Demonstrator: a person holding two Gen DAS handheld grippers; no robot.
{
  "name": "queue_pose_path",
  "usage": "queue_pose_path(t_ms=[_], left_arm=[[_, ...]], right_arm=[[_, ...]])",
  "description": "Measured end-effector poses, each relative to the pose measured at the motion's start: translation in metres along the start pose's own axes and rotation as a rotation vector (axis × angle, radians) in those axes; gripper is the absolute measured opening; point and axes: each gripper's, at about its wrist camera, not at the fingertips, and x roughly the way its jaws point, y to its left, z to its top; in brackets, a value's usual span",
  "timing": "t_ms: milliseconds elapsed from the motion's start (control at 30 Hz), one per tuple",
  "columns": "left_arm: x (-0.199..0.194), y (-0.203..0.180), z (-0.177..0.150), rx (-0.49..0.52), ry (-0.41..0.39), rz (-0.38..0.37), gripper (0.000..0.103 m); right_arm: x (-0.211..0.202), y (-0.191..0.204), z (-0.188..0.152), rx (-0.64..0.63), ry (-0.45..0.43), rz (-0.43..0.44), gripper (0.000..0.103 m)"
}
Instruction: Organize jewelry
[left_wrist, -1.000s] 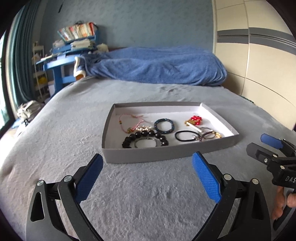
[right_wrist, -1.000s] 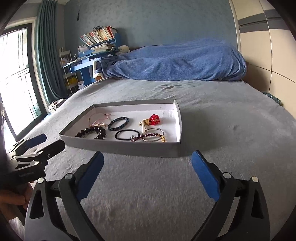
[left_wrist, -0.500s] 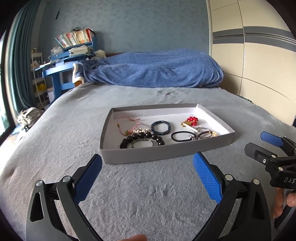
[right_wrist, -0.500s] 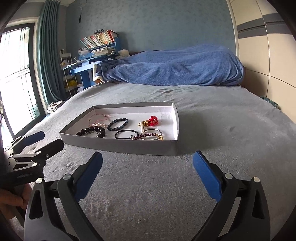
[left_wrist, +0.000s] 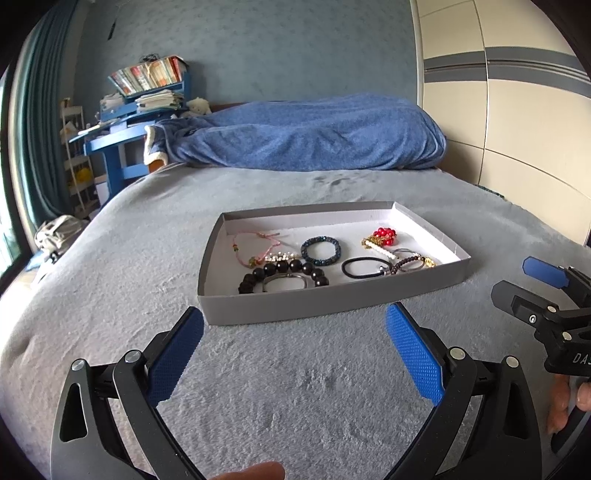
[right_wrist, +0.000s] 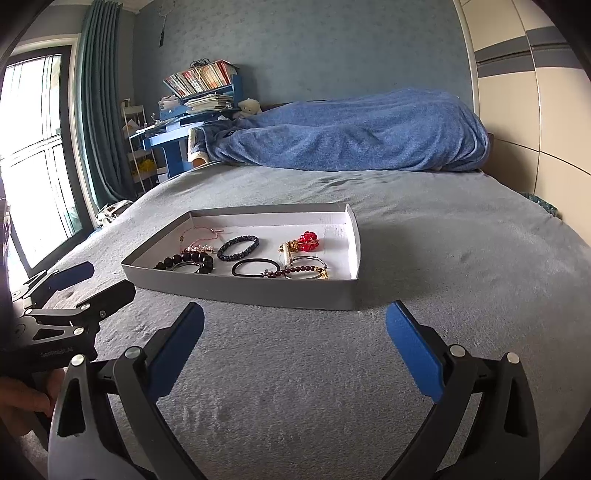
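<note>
Matt cardboard tray (left_wrist: 258, 310), fuzzy grey bedspread (left_wrist: 295, 387)

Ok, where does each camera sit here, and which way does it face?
Left wrist: rides the left tool, looks along its open fingers over the grey bed at the tray; right tool and fingertips show at the right edge.
Right wrist: rides the right tool, fingers open, sees the tray from its right; left tool and a hand show at the left edge.
Shared: tray, its jewelry, blue blanket, desk.
</note>
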Motion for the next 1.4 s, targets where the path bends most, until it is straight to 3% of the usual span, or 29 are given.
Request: queue_pose_path(t_ms=[1400], left_arm=[[0.0055,0.0025,-0.0055,-0.009,0.017,-0.004,0.098]], right_arm=[[0.0018,0.0018,-0.0011,-0.005,-0.001,0.012,0.097]])
